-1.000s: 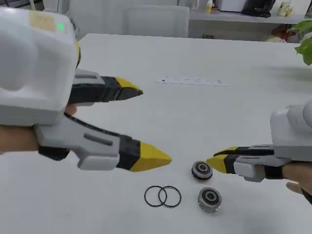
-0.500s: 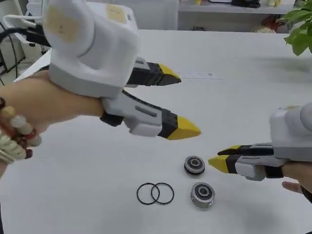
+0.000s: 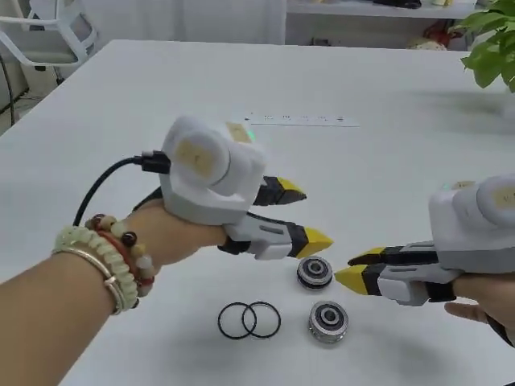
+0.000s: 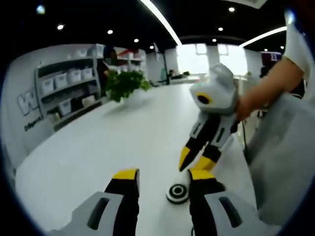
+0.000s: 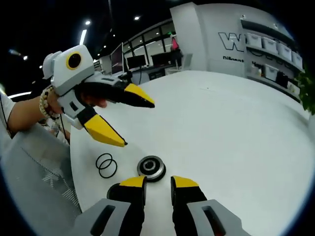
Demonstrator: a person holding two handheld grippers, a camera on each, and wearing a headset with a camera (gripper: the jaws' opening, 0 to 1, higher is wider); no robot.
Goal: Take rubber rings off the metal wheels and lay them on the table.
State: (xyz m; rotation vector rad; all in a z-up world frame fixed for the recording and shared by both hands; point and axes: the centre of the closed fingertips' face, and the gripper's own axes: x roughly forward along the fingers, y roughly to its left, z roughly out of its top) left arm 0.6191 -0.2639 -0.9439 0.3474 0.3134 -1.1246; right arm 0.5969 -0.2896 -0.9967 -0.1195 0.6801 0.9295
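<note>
Two small metal wheels lie on the white table [image 3: 161,104]. The far wheel [image 3: 315,272] has a dark outer band; the near wheel [image 3: 328,318] looks greyer. Two thin black rubber rings [image 3: 248,320] lie overlapping on the table left of the near wheel. My left gripper [image 3: 306,215] is open, its lower tip just above and left of the far wheel. My right gripper [image 3: 352,268] is narrowly open with nothing between its fingers, its tips just right of that wheel. The left gripper view has the wheel [image 4: 177,192] and right gripper [image 4: 194,164]. The right gripper view has the wheel [image 5: 150,167], rings [image 5: 106,164] and left gripper [image 5: 138,124].
A flat strip with small marks [image 3: 294,121] lies farther back on the table. A green plant [image 3: 487,48] stands at the far right and an office chair [image 3: 48,40] at the far left. A cable [image 3: 105,189] trails from my left gripper.
My left gripper has come down from close to the camera to the table, its tips now by the far wheel. The right gripper, wheels and rings have stayed put; the head camera shifted.
</note>
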